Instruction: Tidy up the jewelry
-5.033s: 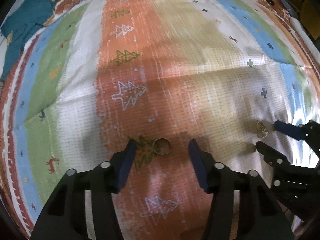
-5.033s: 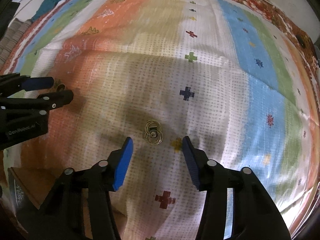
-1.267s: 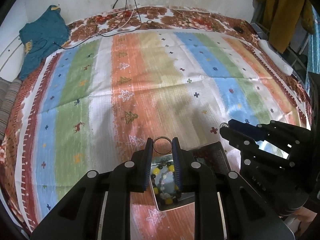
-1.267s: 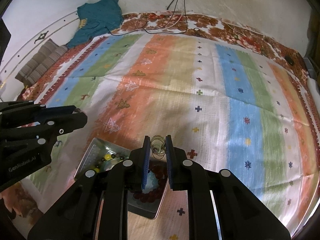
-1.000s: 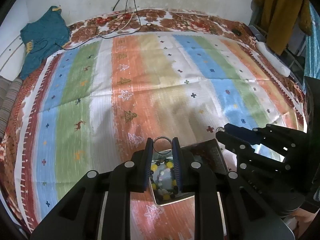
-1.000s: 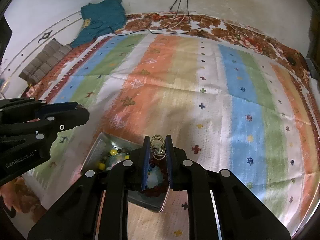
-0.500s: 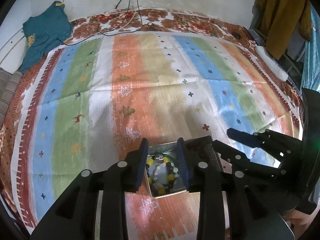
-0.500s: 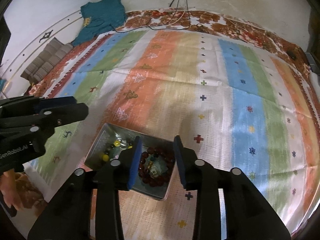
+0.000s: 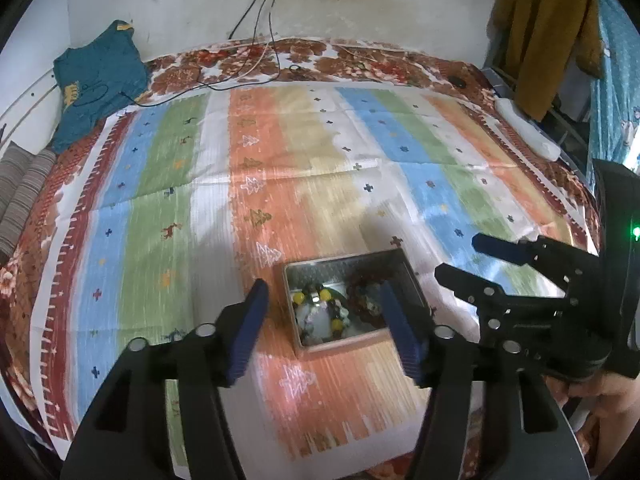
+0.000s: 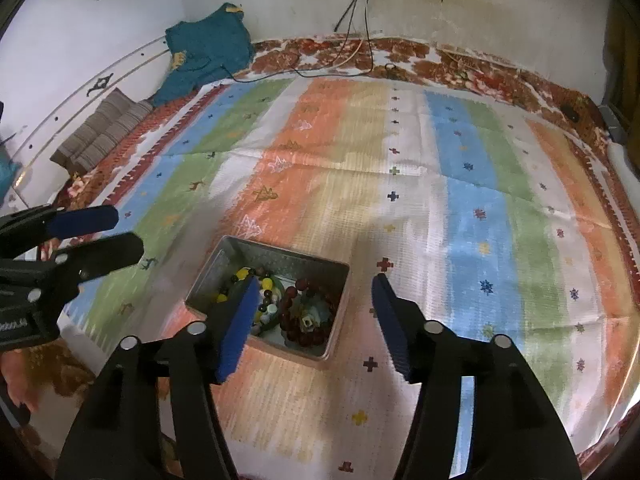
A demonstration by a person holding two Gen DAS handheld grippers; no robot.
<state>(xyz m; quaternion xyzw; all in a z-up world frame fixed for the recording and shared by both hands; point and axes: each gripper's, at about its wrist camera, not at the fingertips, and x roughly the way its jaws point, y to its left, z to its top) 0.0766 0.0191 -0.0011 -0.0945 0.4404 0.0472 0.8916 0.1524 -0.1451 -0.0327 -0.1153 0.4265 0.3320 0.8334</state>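
A small metal tin (image 9: 400,262) (image 10: 236,250) sits on the striped cloth. It holds a yellow-and-dark bead bracelet (image 9: 320,312) (image 10: 256,292) and a dark red bead bracelet (image 9: 362,298) (image 10: 304,316). My left gripper (image 9: 325,318) hangs open and empty just above the tin. My right gripper (image 10: 314,316) is also open and empty above the tin. It also shows at the right of the left wrist view (image 9: 460,260). The ring and earrings are not clearly visible among the beads.
The striped cloth (image 9: 320,160) (image 10: 440,200) covers a bed. A teal garment (image 9: 96,76) (image 10: 204,48) lies at the far left corner. Cables (image 9: 256,60) run down the wall. A mustard cloth (image 9: 544,32) hangs at right. Folded striped fabric (image 10: 104,128) lies at the left edge.
Both grippers, shut on a gold ring and gold earrings a second ago, have opened wide over the tin and released them. Both have lifted away slightly.
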